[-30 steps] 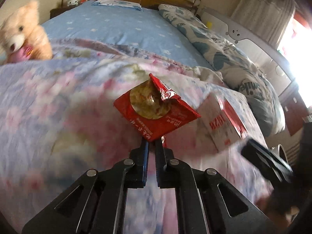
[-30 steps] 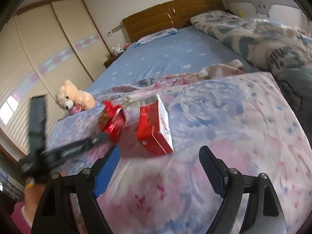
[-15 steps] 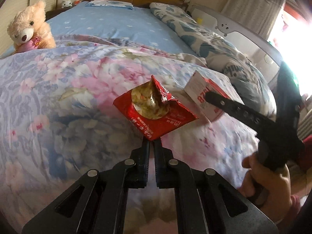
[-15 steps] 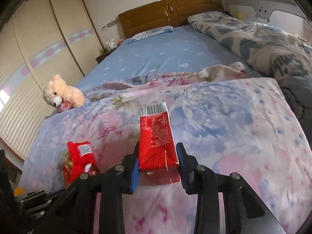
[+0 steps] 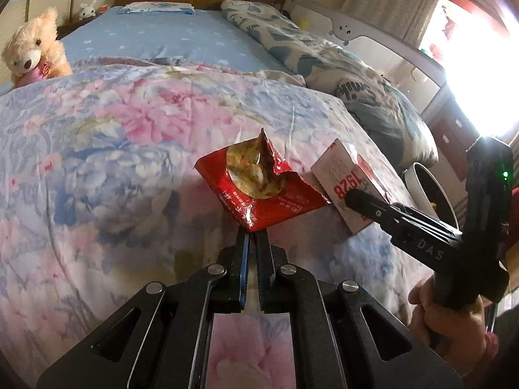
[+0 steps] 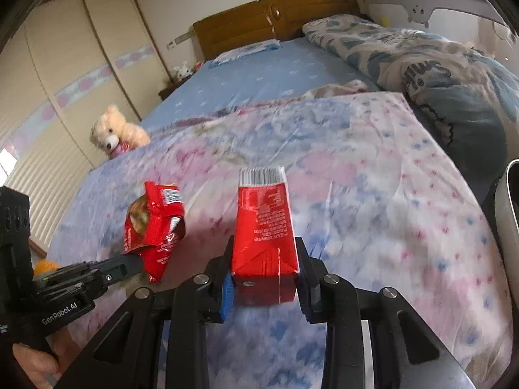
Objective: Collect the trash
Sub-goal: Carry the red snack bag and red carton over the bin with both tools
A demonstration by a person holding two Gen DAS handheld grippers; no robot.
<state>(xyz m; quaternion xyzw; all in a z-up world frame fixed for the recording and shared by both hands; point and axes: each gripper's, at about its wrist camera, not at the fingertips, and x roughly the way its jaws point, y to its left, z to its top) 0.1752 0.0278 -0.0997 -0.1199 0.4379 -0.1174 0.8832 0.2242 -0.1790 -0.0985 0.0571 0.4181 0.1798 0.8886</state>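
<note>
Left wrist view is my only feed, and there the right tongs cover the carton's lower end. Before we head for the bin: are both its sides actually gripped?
Observer: Yes. In the right wrist view the right tongs press a pad against each side of the red carton, at its near end.
Operator: What's on its far end?
Observer: A white barcode strip, facing away from the camera.
Operator: On my feed the wrapper seems to touch the carton.
Observer: From the right wrist, the snack wrapper hangs clear of it, with bedding showing between them.
</note>
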